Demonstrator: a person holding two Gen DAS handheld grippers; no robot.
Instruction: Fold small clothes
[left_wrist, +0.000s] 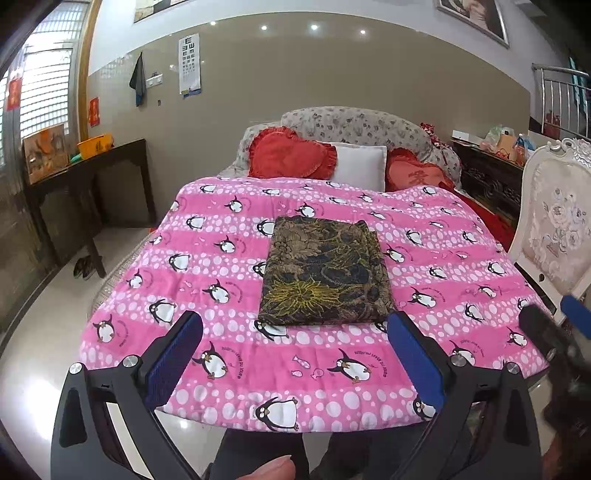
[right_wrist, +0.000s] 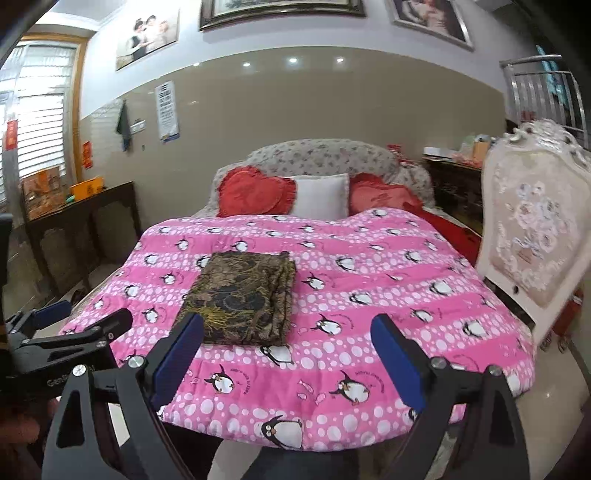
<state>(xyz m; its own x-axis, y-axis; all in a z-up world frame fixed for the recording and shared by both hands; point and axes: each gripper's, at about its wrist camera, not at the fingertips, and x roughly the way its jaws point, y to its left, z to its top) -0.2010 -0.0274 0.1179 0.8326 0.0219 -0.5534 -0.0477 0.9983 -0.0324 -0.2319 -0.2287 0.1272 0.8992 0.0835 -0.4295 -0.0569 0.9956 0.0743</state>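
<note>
Folded garment (left_wrist: 325, 271) lies on quilt (left_wrist: 229, 369) — beyond both spread, empty tools.

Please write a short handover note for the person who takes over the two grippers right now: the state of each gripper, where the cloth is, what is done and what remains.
Left gripper: open, empty, held above the near edge of the bed.
Right gripper: open, empty, beside the left one.
Dark patterned garment: lies folded in a neat rectangle on the pink penguin quilt, touched by neither gripper.
Done: this piece looks fully folded.
Left: no other unfolded clothing shows in either view; check whether more pieces are to come, or whether it needs another fold.
</note>
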